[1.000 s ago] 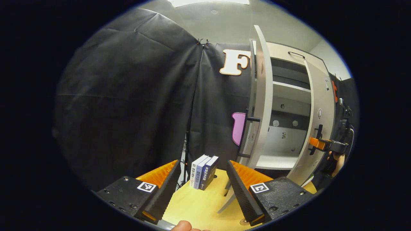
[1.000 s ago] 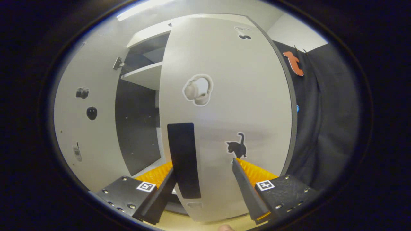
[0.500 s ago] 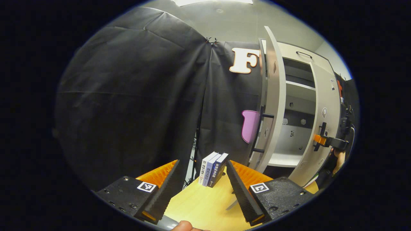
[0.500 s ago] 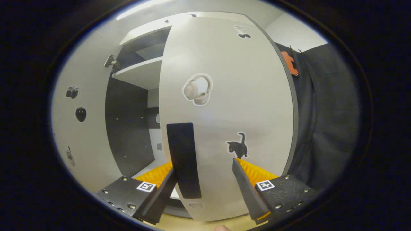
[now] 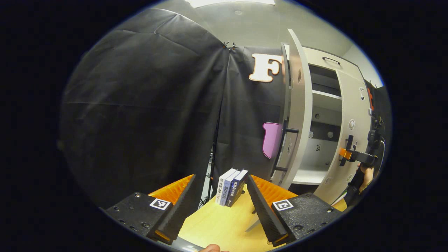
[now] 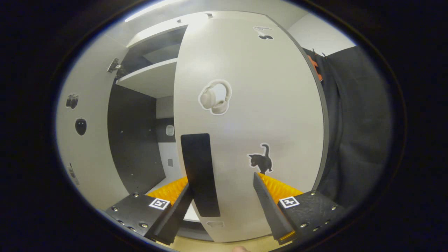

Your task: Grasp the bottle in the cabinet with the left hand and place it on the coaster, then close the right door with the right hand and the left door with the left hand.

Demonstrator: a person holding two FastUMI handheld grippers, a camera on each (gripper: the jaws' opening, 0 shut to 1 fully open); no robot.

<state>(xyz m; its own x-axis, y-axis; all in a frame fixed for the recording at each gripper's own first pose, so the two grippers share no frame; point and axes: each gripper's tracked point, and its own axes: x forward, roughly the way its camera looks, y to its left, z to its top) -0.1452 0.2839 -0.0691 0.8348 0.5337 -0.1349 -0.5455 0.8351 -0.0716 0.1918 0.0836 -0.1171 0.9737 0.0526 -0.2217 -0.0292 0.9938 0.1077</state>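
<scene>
The right gripper (image 6: pixel 222 206), jaws wide, straddles the black handle (image 6: pixel 199 173) of the cabinet's right door (image 6: pixel 252 105), apparently to swing it shut. Left of the cabinet (image 5: pixel 323 115), the left gripper (image 5: pixel 220 206) waits with jaws wide over the table (image 5: pixel 217 227), near three books (image 5: pixel 231 187). The left door (image 5: pixel 297 112) stands open. Bottle and coaster: whereabouts unclear.

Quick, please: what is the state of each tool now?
Left tool: open, holding nothing.
Right tool: open, at the right door's handle, not clamped.
</scene>
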